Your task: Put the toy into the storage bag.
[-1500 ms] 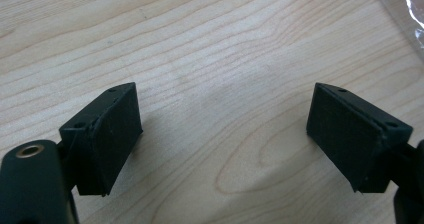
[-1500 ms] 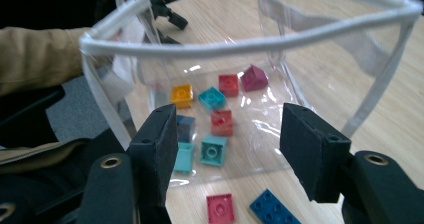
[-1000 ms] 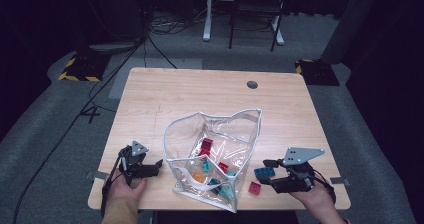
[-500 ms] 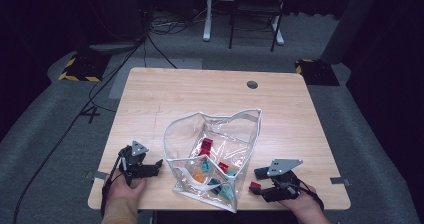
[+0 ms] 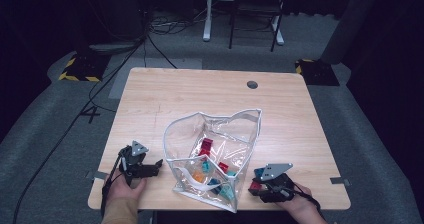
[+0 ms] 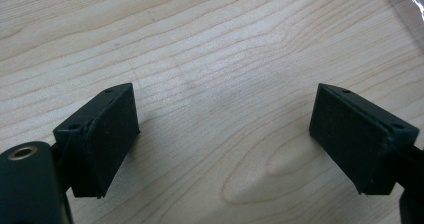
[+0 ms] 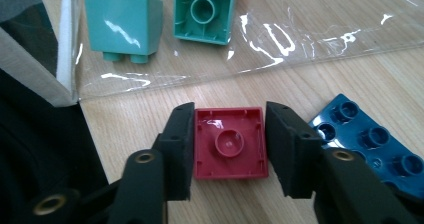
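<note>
Table [image 5: 310,129]: pale wood, matt, visible grain. Bag [image 5: 215,134]: clear glossy plastic, creased, glare streaks. Red block [image 7: 230,143], blue plate [image 7: 367,146]: smooth shiny plastic. Gripper pads [image 7: 181,149]: matt black, rubbery.

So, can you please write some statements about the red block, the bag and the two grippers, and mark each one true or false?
1. The right gripper has a red block between its jaws, with both pads against its sides. True; the jaws have just been closing.
2. The red block stands with its studs up. False: its hollow underside faces the right gripper view's camera.
3. The left gripper holds a teal block. False: its jaws are open over the bare wooden table.
4. A dark blue studded plate lies on the table beside the red block. True.
5. The clear plastic bag is empty. False: it holds several coloured blocks, among them teal blocks.
</note>
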### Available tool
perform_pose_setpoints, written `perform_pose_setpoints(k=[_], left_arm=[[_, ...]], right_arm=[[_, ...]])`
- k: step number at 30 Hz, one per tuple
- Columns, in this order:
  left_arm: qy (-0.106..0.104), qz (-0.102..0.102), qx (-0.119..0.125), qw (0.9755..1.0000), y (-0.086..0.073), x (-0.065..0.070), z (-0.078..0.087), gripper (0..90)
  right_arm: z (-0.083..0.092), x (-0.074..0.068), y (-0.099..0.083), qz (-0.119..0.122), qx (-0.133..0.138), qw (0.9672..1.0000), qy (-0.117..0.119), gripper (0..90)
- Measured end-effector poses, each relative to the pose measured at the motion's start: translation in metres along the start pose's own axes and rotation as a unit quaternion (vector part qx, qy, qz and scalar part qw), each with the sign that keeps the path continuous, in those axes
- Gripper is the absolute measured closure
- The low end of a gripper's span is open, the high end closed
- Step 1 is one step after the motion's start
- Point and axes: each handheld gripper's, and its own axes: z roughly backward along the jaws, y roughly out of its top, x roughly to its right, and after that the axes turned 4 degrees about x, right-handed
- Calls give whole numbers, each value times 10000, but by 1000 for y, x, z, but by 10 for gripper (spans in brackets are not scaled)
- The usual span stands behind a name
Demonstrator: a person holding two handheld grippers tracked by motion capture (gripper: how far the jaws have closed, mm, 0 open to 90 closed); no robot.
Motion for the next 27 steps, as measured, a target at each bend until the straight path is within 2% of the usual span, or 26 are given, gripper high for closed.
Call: perform_pose_setpoints(k=[6, 12, 16, 27], left_arm=[[1, 2, 1, 10000, 0, 0, 0, 126], [9, 42, -8, 10000, 0, 0, 0, 126], [16, 41, -18, 10000, 0, 0, 0, 126], [43, 56, 6, 10000, 0, -1, 0, 127]], right_arm=[[1, 1, 0, -88, -5, 10000, 10, 588], [9, 1, 4, -168, 107, 9998, 39, 588], [18, 2, 6, -189, 215, 9996, 29, 588], [48, 10, 16, -436, 615, 9971, 137, 588]])
